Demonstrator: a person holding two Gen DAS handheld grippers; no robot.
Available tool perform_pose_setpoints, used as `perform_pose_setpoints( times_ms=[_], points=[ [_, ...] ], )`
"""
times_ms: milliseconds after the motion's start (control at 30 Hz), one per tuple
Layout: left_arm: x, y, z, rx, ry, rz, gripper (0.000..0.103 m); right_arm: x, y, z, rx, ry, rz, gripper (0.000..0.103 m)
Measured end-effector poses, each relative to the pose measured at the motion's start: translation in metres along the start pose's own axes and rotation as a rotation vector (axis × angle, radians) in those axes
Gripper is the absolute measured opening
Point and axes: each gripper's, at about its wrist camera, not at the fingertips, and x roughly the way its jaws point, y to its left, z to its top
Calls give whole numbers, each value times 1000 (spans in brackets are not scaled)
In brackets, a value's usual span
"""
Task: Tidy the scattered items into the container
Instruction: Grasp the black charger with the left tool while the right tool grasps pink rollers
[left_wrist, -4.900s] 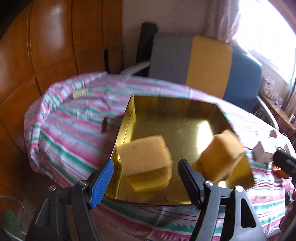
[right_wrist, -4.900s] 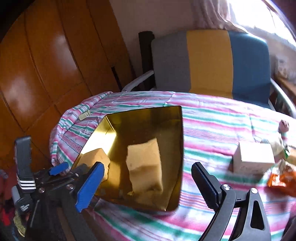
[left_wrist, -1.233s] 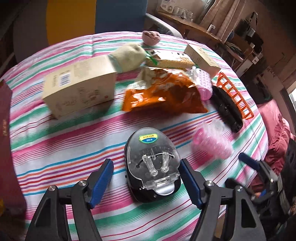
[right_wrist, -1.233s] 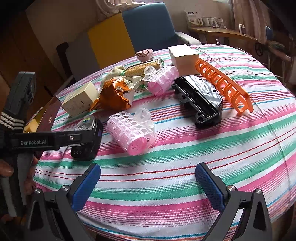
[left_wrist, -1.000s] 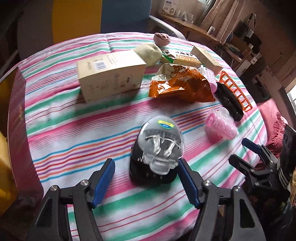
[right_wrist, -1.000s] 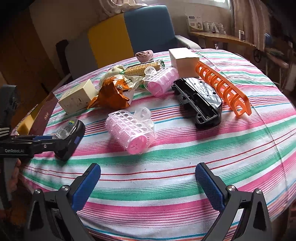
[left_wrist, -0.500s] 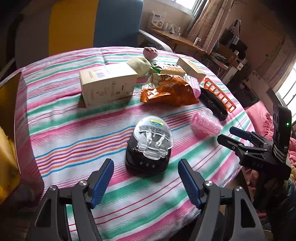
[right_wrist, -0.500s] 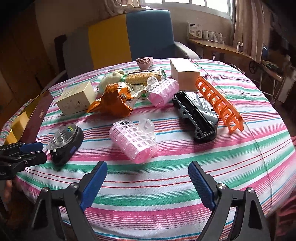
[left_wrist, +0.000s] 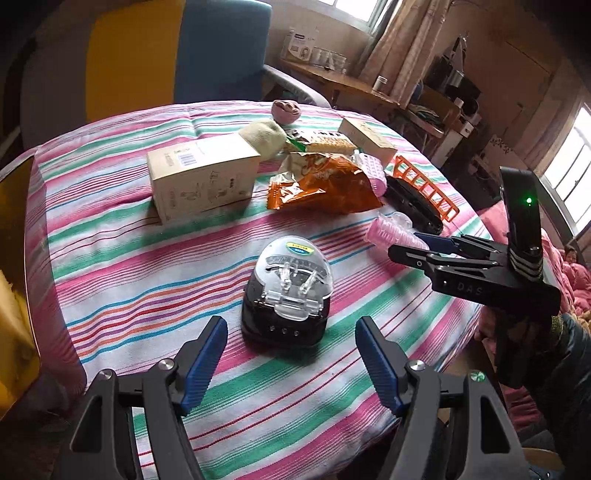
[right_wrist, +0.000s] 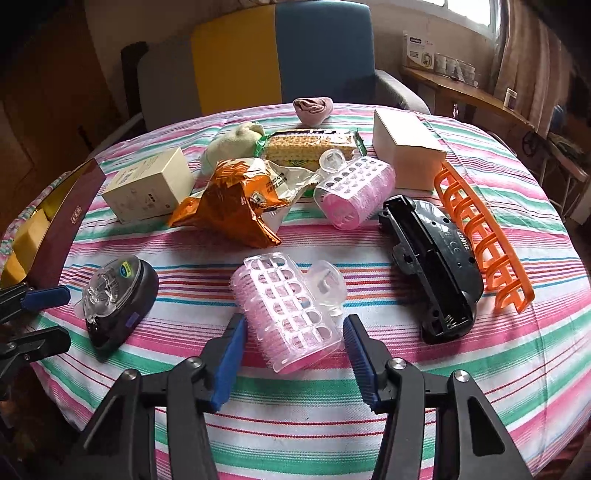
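Right gripper (right_wrist: 293, 345), open and empty, straddles the light, crushable pink hair roller (right_wrist: 290, 315) near the table's front edge; grip its ribbed sides gently.

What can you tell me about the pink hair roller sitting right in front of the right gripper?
The pink hair roller is a translucent plastic cylinder with a grid of holes and a clear cap-like piece at its far end. It lies on its side on the striped tablecloth, one end toward the camera. The right gripper is open, one finger on either side, neither clearly touching it.
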Motion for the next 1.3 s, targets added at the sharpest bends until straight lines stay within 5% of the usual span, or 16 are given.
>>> perform_pose_setpoints(
  times_ms=[200,267,333,533,700,1067,1300],
  points=[
    [12,-4,8,29,21,5,73,-15,7,-16,13,-32,36,57],
    [17,-6,10,40,27,12,73,-18,4,-20,39,-38,42,77],
    [22,-8,12,49,35,16,73,-22,-1,-23,80,-44,71,86],
    [28,-13,16,78,32,25,73,-19,-9,-17,69,-40,72,93],
    [25,-11,17,104,11,10,72,-6,-6,-12,36,-23,54,92],
    [33,-11,25,171,24,4,73,-1,6,-13,-8,-24,18,63],
    [38,-7,20,130,26,27,63,-2,5,-13,7,-19,11,61]
  ],
)
